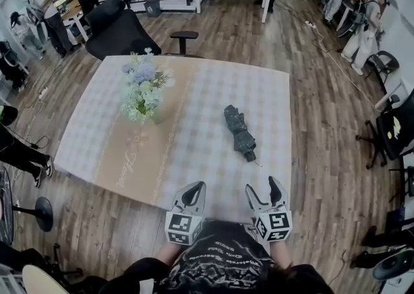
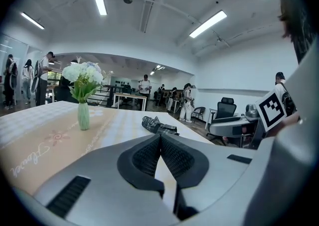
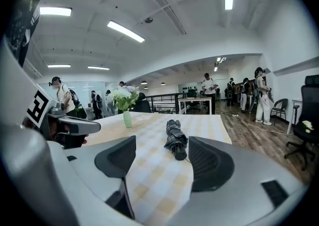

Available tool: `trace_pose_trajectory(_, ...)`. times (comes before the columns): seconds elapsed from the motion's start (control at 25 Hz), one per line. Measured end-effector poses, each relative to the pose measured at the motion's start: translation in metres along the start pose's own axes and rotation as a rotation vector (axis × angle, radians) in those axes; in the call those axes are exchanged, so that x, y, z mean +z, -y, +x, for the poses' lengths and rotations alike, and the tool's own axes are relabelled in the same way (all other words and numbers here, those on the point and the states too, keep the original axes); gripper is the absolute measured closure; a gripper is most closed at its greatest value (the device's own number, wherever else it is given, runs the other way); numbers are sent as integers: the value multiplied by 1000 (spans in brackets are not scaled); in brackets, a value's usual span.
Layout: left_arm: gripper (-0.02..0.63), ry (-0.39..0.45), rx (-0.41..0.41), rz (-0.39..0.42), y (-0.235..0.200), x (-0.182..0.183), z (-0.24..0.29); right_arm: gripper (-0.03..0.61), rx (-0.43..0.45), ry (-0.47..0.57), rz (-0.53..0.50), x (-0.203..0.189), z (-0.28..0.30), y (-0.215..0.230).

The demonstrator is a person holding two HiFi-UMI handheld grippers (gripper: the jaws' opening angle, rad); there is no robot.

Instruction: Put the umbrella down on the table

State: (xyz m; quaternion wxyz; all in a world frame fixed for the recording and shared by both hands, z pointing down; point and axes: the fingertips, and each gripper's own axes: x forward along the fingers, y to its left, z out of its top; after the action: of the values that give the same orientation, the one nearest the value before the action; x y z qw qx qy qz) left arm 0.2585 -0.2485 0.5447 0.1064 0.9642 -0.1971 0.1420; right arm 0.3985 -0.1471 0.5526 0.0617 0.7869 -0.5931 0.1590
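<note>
A folded dark plaid umbrella (image 1: pixel 239 132) lies flat on the table (image 1: pixel 272 98), right of the middle, its handle end pointing toward me. It also shows in the left gripper view (image 2: pixel 158 125) and in the right gripper view (image 3: pixel 175 140), a short way ahead of the jaws. Both grippers hover at the table's near edge, apart from the umbrella. My left gripper (image 1: pixel 196 187) (image 2: pixel 160 138) is shut, its pads meeting at the tips with nothing between. My right gripper (image 1: pixel 262 189) (image 3: pixel 160 158) stands open and empty, pointing along the umbrella.
A vase of pale flowers (image 1: pixel 145 92) (image 2: pixel 83 115) (image 3: pixel 127 118) stands on the beige runner left of the middle. A black office chair (image 1: pixel 119 27) sits behind the table. Several people, desks and chairs ring the room on the wood floor.
</note>
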Motion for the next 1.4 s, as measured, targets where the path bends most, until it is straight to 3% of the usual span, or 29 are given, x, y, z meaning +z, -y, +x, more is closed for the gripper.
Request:
trace_pose_trajectory(0.12, 594, -3, -11, 9, -4, 2, 1, 257, 8, 22, -24, 9, -1, -6)
trace_pose_trajectory(0.4, 594, -21, -45, 18, -14, 8, -1, 436, -43, 33, -42, 21, 1, -18)
trace_pose_trajectory(0.64, 594, -33, -71, 20, -19, 11, -5, 567, -98, 48, 76, 28, -1, -17)
trace_pose_trajectory(0.76, 594, -41, -69, 17, -23, 8, -9, 570, -119, 34, 121, 22, -4, -14)
trace_pose_trajectory(1.4, 594, -43, -15, 17, -45, 0, -23, 572, -168, 26, 39, 22, 3, -20)
